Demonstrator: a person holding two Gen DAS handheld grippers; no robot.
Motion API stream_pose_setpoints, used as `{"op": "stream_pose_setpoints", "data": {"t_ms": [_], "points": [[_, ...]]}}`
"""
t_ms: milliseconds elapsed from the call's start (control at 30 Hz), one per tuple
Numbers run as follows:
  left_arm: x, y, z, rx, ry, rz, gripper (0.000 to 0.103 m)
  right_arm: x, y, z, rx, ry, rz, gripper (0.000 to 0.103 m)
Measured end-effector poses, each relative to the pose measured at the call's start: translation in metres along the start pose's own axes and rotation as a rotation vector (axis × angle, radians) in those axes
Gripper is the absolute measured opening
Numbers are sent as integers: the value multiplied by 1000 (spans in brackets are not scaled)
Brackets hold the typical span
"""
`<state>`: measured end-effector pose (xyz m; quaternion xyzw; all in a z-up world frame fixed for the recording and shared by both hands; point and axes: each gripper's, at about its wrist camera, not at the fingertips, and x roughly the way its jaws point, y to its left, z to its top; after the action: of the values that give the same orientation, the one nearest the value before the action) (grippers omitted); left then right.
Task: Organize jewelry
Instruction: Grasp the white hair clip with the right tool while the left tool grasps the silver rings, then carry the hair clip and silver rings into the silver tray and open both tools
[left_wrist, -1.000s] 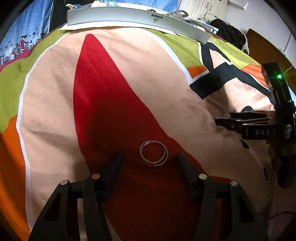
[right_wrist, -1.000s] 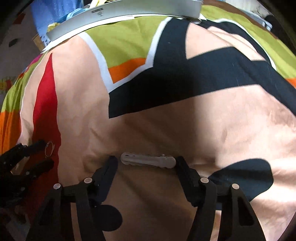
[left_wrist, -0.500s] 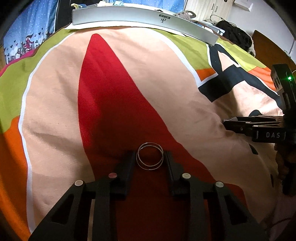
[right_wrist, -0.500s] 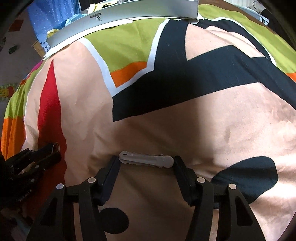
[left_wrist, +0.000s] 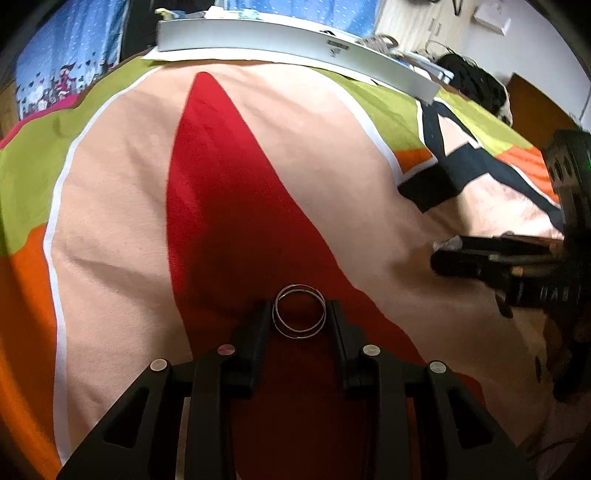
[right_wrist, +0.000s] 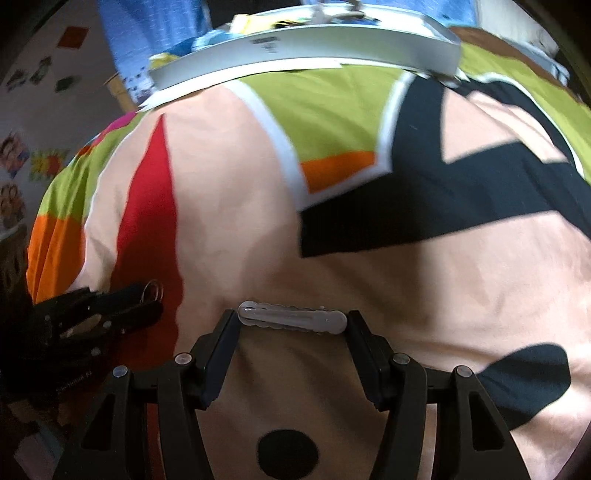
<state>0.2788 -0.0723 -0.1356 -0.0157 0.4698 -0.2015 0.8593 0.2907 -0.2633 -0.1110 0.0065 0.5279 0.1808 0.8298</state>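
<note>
Left fingers (left_wrist: 258, 325) have narrowed onto the hoops (left_wrist: 298, 311); right fingers (right_wrist: 225, 332) pinch the hair clip (right_wrist: 292, 317) endwise

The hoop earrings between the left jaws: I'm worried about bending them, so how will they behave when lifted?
The hoop earrings look like thin bare wire, so probably very light and easily bent by a hard squeeze. Two loose rings overlap, so one may slide off the other. Smooth round metal gripped at the sides by the left gripper may pivot or slip.

Two thin metal hoops (left_wrist: 298, 311), one white hair clip (right_wrist: 292, 317), one long grey box (left_wrist: 295, 46), two hand-held grippers.
</note>
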Motion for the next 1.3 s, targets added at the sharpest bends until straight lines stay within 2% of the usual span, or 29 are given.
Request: {"op": "stream_pose_setpoints", "data": {"t_ms": [167,300,567,700,833,933,1133,1300], "points": [[-11,2,2,-37,-48,-12,26,-1,12,-3,-89,-32,-23,57],[-21,0,5,-48,-97,-11,26,-7,17,1,-135,-92,-52,57],[-44,1,16,-76,-204,7,26,-26,21,7,-112,-262,-101,57],[-57,5,29,-115,-251,18,26,-39,24,23,-102,-399,-126,57],[-68,7,57,-137,-320,36,26,-58,19,41,-99,-566,-176,57],[-73,8,86,-155,-365,39,26,-64,7,60,-67,-651,-220,57],[-72,0,153,-172,-441,11,26,-70,-34,93,61,-735,-225,57],[-55,-8,209,-170,-469,-8,26,-70,-64,115,138,-750,-206,57]]}}
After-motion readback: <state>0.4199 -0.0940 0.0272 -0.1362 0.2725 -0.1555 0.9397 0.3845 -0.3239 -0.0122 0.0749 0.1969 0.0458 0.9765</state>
